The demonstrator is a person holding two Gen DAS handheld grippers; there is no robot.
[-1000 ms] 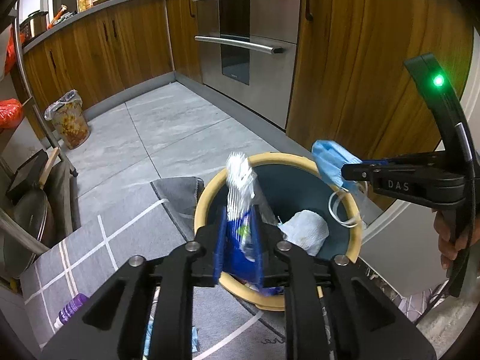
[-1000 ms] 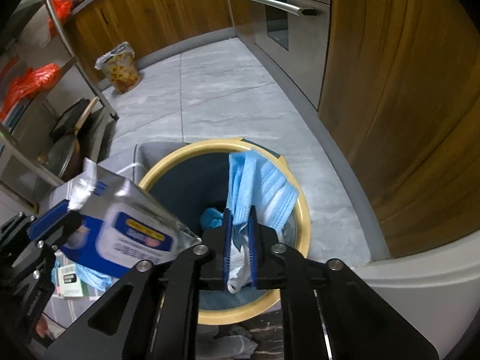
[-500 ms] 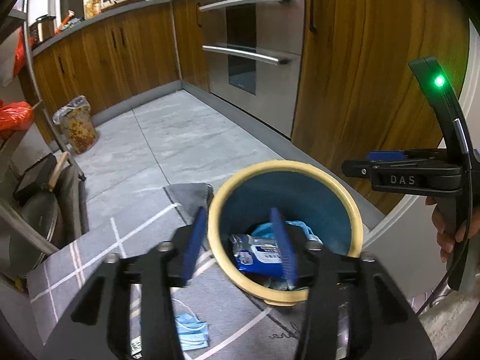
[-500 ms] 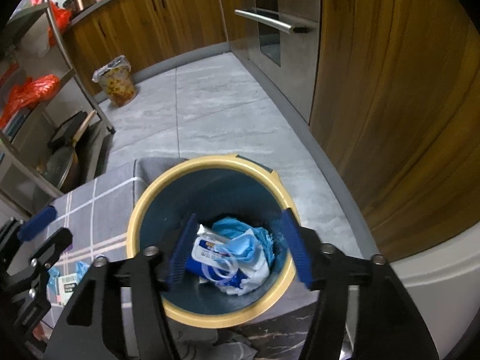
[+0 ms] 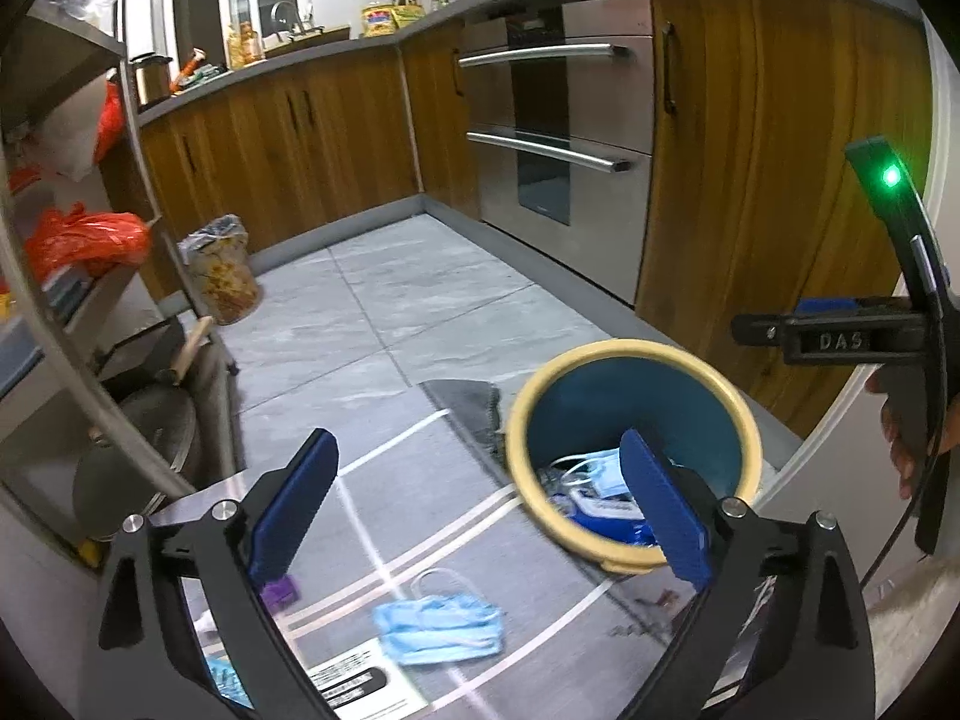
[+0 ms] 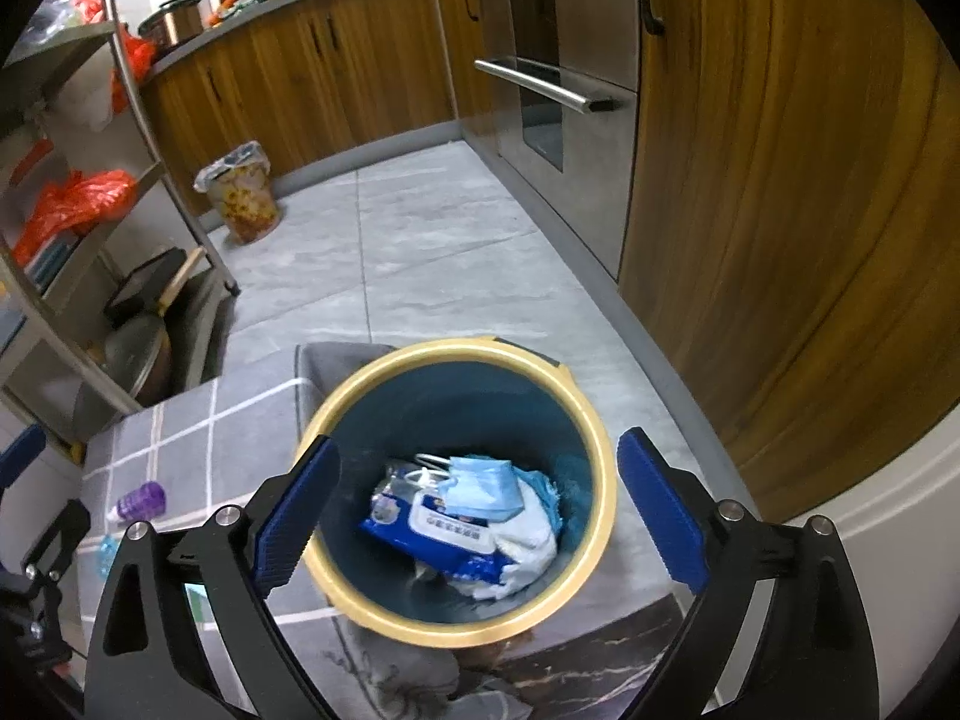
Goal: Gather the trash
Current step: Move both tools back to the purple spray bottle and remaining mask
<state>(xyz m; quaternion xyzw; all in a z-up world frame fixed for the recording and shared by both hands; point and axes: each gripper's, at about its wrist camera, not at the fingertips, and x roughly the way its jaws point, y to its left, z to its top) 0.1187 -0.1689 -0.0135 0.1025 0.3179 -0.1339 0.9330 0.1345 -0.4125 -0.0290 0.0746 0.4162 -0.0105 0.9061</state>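
Note:
A blue bin with a yellow rim (image 6: 603,498) (image 5: 522,420) stands on the floor by the wooden cabinets. In it lie a blue wipes packet (image 6: 444,534), a blue face mask (image 6: 480,483) and white tissue (image 6: 528,546). My right gripper (image 6: 477,510) is open and empty above the bin. My left gripper (image 5: 480,504) is open and empty, left of the bin, above the grey rug (image 5: 540,606). Another blue face mask (image 5: 438,627) lies on the rug under it. A small purple bottle (image 6: 141,498) and a printed leaflet (image 5: 360,684) lie there too.
An oven (image 5: 552,138) and wooden cabinets (image 6: 768,180) run along the right. A metal rack (image 6: 72,276) with pans and orange bags stands at the left. A lined waste basket (image 5: 222,270) stands at the far cabinets. The right gripper's body (image 5: 840,339) shows in the left wrist view.
Both grippers opened. The wipes packet dropped from the left one and the face mask from the right one into the bin. Both grippers have risen; the left moved left.

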